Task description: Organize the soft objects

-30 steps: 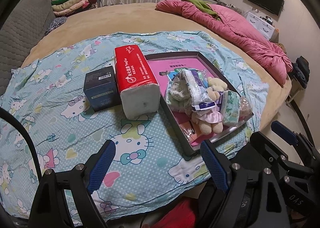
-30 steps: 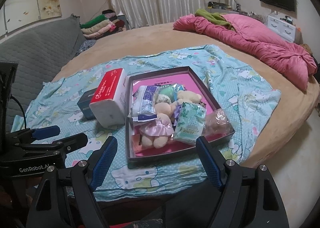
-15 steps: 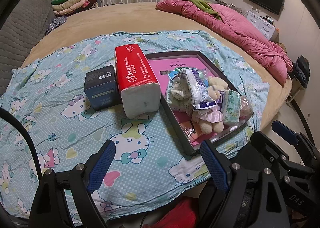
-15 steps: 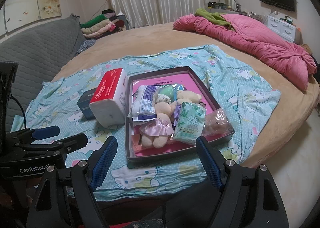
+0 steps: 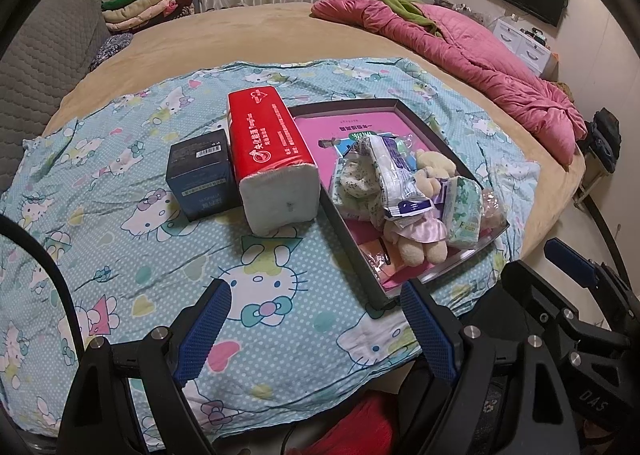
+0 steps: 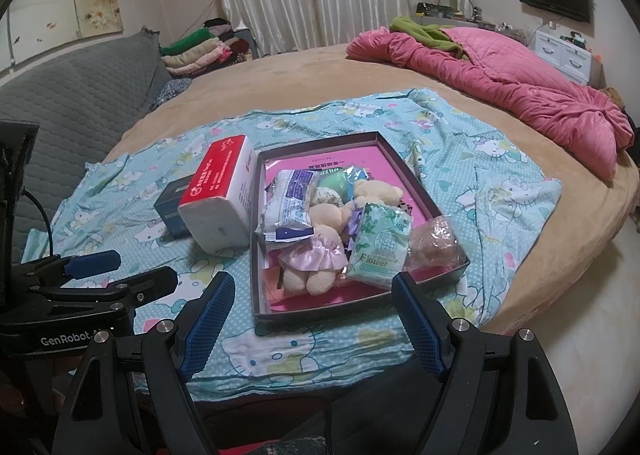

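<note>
Nothing moved; tissue pack [image 5: 272, 159] beside tray [image 5: 424, 111].

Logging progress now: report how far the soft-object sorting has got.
Done: a plush bear, flower tissue pack and wrapped packets lie piled in the tray. In hand: nothing; the left gripper and right gripper hover open. Left: the red tissue pack and dark box beside the tray.

One tray [image 6: 416, 179], one tissue pack [image 5: 272, 159], one box [image 5: 200, 179].
</note>
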Available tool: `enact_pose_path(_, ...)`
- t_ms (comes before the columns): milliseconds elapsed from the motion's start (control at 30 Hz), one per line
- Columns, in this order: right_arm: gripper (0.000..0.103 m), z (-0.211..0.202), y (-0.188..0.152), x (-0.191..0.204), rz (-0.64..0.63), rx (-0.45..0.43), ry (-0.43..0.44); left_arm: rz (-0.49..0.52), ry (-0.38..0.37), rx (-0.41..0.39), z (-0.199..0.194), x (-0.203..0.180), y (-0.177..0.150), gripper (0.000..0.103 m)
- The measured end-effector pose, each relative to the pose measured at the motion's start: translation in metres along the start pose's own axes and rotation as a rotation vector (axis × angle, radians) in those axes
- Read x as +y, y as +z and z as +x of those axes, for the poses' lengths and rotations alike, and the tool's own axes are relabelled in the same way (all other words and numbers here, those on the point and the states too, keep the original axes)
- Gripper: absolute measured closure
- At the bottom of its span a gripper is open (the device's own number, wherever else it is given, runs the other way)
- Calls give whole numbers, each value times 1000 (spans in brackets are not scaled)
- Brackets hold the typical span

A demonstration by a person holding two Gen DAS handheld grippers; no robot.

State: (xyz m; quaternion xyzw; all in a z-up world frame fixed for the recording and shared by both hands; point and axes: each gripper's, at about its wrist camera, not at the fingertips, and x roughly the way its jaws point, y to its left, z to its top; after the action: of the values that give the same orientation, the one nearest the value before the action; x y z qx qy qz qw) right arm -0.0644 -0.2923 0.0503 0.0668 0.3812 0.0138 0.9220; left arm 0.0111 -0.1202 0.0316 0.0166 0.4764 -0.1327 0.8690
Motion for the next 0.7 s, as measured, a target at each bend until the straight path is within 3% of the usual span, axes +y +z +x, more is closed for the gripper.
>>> enact_pose_path(700,21,-1,0,0,1,1,0,6,5,8,1,-2,0,17)
